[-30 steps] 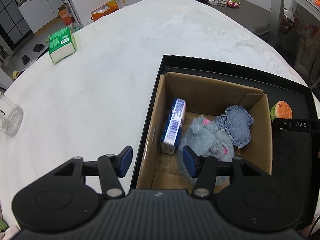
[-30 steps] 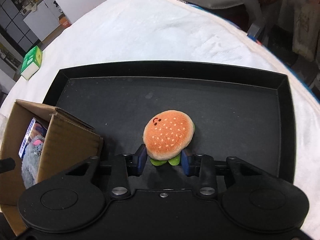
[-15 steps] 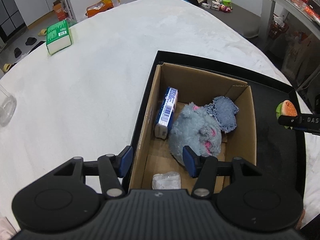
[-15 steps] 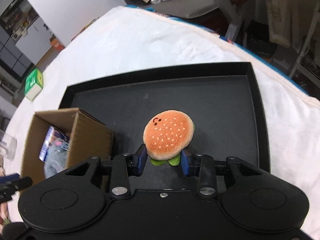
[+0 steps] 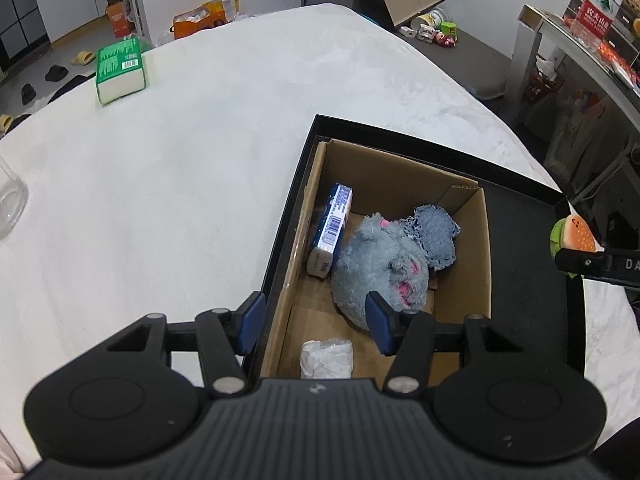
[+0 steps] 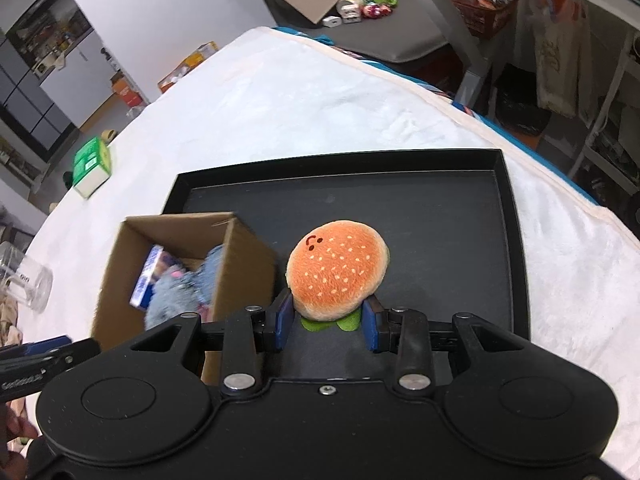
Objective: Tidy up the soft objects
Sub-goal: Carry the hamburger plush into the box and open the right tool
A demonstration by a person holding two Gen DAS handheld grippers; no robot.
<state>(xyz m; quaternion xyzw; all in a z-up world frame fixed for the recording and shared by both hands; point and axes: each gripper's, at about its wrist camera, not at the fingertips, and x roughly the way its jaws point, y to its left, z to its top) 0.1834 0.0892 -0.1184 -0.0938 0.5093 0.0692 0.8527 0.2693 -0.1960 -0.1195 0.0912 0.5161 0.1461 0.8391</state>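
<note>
Carrying step: right claw [image 6: 326, 326] squeezing burger toy [image 6: 338, 274] mid-frame; left claw [image 5: 316, 322] wide open, empty. Next, probably: over to cardboard box [image 6: 240, 276] at left, then let go.

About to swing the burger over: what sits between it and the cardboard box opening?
Only the box's near wall and bare black tray separate the burger plush from it, per the right wrist view.

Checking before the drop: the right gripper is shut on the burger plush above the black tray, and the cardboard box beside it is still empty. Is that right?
Not quite: the cardboard box is not empty. The left wrist view shows a grey plush, a blue packet and more inside. The rest holds: the right gripper is shut on the burger plush above the black tray.
</note>
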